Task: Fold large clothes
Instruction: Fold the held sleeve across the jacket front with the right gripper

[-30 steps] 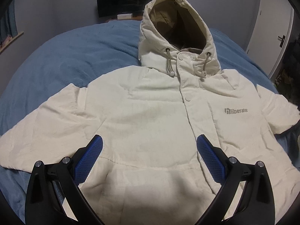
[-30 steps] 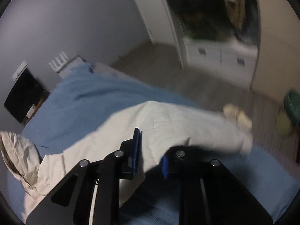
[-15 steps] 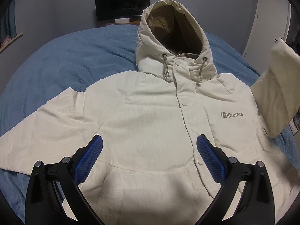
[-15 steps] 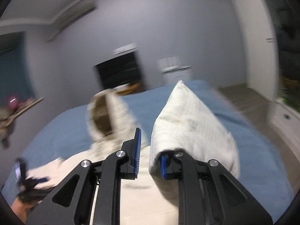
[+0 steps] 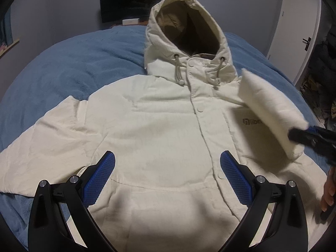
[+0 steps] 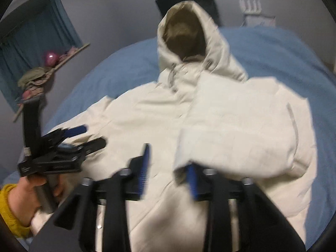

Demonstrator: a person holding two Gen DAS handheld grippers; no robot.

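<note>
Careful: your right gripper (image 6: 168, 166) is opening off the sleeve (image 6: 241, 134), left gripper (image 5: 167, 173) spread empty, so the fold could spring back

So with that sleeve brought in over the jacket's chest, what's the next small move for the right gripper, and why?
Probably finish letting go and draw the right gripper back clear of the cuff. Its jaws are opening, and the sleeve already lies across the chest of the jacket, its cuff edge draped by one pad. The left gripper hovers open over the hem, so the other sleeve comes next.
</note>
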